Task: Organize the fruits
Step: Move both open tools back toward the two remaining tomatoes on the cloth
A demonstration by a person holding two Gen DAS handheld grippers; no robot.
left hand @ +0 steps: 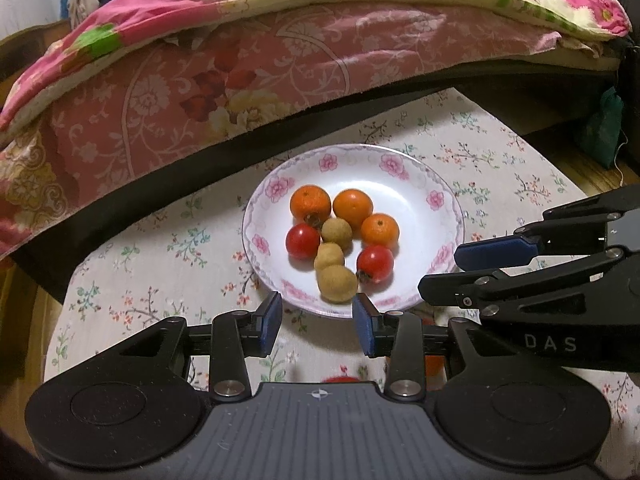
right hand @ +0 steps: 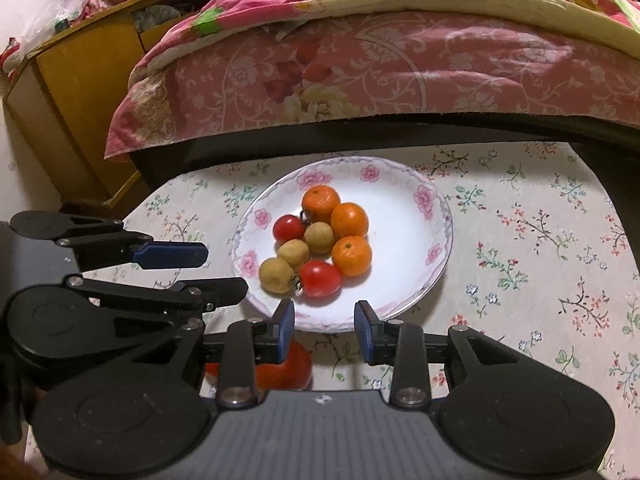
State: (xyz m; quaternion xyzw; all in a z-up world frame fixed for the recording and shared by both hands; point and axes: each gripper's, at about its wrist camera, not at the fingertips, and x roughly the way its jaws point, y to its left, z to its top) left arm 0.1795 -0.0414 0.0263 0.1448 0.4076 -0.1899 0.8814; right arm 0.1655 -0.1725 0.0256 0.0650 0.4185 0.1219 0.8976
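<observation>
A white plate with a pink flower rim point(left hand: 404, 168) point(right hand: 434, 216) sits on the floral tablecloth. On it lie three oranges point(left hand: 353, 207) point(right hand: 349, 220), two red tomatoes point(left hand: 303, 241) point(right hand: 320, 279) and three tan round fruits point(left hand: 337, 283) point(right hand: 277, 275), all bunched together. My left gripper point(left hand: 316, 316) point(right hand: 226, 271) hovers at the plate's near edge, open, with nothing between its blue pads. My right gripper point(right hand: 325, 320) point(left hand: 440, 270) is beside it at the same edge, also open and holding nothing. Another red tomato point(right hand: 284, 368) point(left hand: 340, 379) lies on the cloth under the grippers, mostly hidden.
A bed with a pink floral quilt point(left hand: 240, 80) point(right hand: 360, 72) overhangs the table's far side, close behind the plate. A yellow wooden cabinet point(right hand: 80, 100) stands at the left. The tablecloth point(right hand: 540, 260) stretches to the right of the plate.
</observation>
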